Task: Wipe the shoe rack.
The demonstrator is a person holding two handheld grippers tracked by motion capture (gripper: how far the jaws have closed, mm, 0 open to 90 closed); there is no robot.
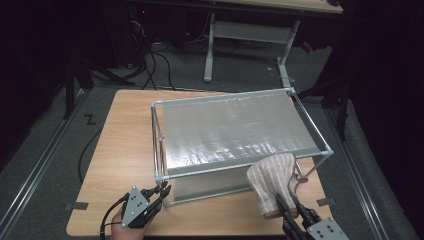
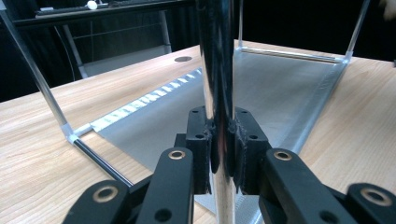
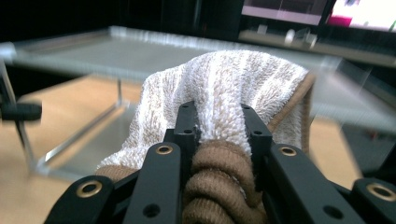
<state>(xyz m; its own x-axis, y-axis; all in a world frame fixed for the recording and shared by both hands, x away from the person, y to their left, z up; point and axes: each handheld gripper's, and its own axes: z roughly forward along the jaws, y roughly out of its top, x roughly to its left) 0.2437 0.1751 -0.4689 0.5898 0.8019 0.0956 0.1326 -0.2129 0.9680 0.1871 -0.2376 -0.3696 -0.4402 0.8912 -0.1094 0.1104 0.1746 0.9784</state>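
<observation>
A metal-tube rack (image 1: 225, 95) with a silver sheet (image 1: 235, 130) stretched across its top stands on the wooden table (image 1: 125, 135). My left gripper (image 1: 164, 191) is at the rack's front left corner, shut on the upright post (image 2: 217, 56), which runs between the pads of the left gripper (image 2: 222, 140). My right gripper (image 1: 286, 202) is at the front right, shut on a beige striped towel (image 1: 272, 180) with a brown rolled edge. The towel (image 3: 233, 79) stands up from the right gripper (image 3: 218, 126), and its top reaches the rack's front bar; I cannot tell whether it touches.
The rack takes up most of the table's middle and right. Bare wood lies to the left and along the front edge (image 1: 210, 227). Behind the table stands another desk on white legs (image 1: 209, 50), with cables (image 1: 155, 70) on the floor.
</observation>
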